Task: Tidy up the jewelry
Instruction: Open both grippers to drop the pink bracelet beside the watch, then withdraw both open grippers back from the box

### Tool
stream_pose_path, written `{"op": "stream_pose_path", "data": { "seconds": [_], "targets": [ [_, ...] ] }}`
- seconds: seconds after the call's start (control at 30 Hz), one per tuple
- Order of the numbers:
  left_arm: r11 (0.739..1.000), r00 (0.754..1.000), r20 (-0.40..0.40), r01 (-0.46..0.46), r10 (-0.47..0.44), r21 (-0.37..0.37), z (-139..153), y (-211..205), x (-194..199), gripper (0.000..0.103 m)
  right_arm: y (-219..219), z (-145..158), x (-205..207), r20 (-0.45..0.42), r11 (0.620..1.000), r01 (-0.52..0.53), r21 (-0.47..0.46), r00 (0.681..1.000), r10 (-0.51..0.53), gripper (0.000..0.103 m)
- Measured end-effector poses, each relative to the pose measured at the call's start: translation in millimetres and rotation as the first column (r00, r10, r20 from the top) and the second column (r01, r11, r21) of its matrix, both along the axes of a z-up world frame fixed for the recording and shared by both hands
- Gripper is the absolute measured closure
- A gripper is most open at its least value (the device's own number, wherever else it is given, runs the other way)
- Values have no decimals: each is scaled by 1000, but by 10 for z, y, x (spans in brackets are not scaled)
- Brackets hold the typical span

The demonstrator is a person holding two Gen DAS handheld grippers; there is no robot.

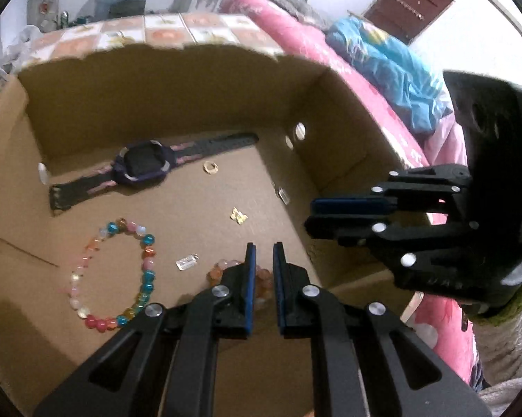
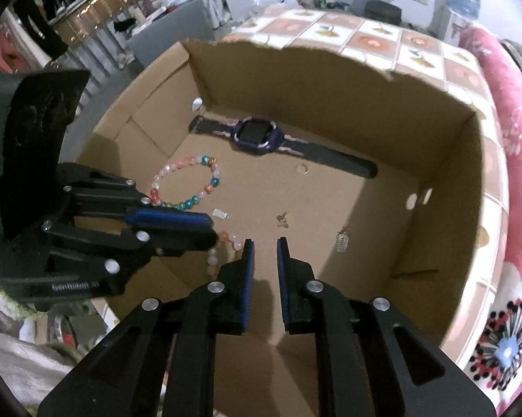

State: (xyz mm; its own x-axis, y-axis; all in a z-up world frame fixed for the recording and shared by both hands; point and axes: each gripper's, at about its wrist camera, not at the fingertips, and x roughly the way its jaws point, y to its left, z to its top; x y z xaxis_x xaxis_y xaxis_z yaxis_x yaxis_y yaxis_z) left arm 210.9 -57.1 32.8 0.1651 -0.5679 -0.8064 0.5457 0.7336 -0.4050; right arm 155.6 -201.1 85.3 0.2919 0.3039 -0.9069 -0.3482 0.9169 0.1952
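A cardboard box (image 1: 177, 80) (image 2: 330, 80) holds the jewelry. A purple watch (image 1: 144, 163) (image 2: 257, 135) lies at the back. A multicolour bead bracelet (image 1: 146, 239) (image 2: 210, 182) lies flat on the floor. An orange-pink bead bracelet (image 1: 215, 272) (image 2: 226, 238) lies just under my left gripper (image 1: 263, 246) (image 2: 210, 227), which is slightly open and empty. A gold ring (image 1: 210, 167) (image 2: 302, 168), a gold butterfly charm (image 1: 239, 215) (image 2: 281, 219) and small silver pieces (image 1: 187, 262) (image 2: 221, 213) lie loose. My right gripper (image 2: 265, 241) (image 1: 307, 213) is slightly open and empty above the floor.
The box sits on a tiled cloth (image 2: 365, 40) next to pink bedding (image 1: 295, 34) and a blue blanket (image 1: 393, 66). Another silver piece (image 2: 342, 241) lies by the right wall, which has finger holes (image 2: 417, 199).
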Motion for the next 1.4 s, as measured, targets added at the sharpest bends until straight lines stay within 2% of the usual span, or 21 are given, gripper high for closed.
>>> {"op": "stream_pose_path", "data": {
  "seconds": [0.1,0.17,0.23,0.27,0.33,0.4,0.47,0.5,0.53,0.57,0.6,0.63,0.67,0.73,0.83,0.93,1.07,1.4],
  "targets": [
    [999,996,88,-26,29,-32,224,170,-83,93,-115,175,-73,58,999,39,24,998,-40,80],
    [997,983,169,-61,66,-39,418,328,-156,80,-207,339,-150,119,997,66,32,991,-69,72],
    [993,964,239,-108,115,-44,579,477,-202,57,-319,479,-239,175,994,107,40,978,-112,58],
    [988,947,282,-144,151,-45,670,588,-237,52,-398,550,-291,206,989,142,41,967,-147,53],
    [976,916,340,-211,213,-42,776,766,-276,33,-581,650,-396,256,975,217,51,941,-223,46],
    [954,884,369,-297,288,-34,786,983,-280,23,-729,656,-455,265,960,271,73,923,-281,41],
    [936,878,345,-353,333,-5,677,1110,-229,22,-876,549,-478,235,941,326,95,911,-340,40],
    [925,881,309,-380,358,14,578,1163,-190,22,-993,345,-473,157,921,369,126,909,-386,40],
    [921,897,238,-389,372,31,429,1207,-145,22,-993,345,-473,157,921,369,126,909,-386,40],
    [922,910,183,-385,372,38,323,1231,-120,22,-1008,262,-467,123,916,374,141,912,-392,40],
    [925,920,129,-377,369,39,218,1236,-109,22,-1042,87,-454,37,904,381,196,918,-395,40],
    [932,931,57,-361,359,24,93,1222,-115,22,-1042,87,-454,37,904,381,196,918,-395,40],
    [937,937,13,-350,350,5,22,1202,-123,22,-1028,-54,-437,-43,887,373,270,926,-376,42],
    [943,942,-46,-333,331,-28,-55,1146,-181,22,-992,-86,-457,-70,881,370,295,928,-366,46],
    [940,940,5,-341,341,14,-28,1037,-317,22,-926,-45,-499,-51,895,362,261,931,-362,46],
    [939,939,-19,-343,343,-2,7,1039,-466,22,-922,22,-586,-34,899,365,243,929,-368,46],
    [942,942,-22,-334,334,-33,80,1026,-687,22,-984,54,-730,-30,889,375,264,924,-381,47],
    [944,945,-9,-326,326,-55,115,975,-1051,22,-1044,26,-877,-9,882,393,261,914,-405,46]
  ]
}}
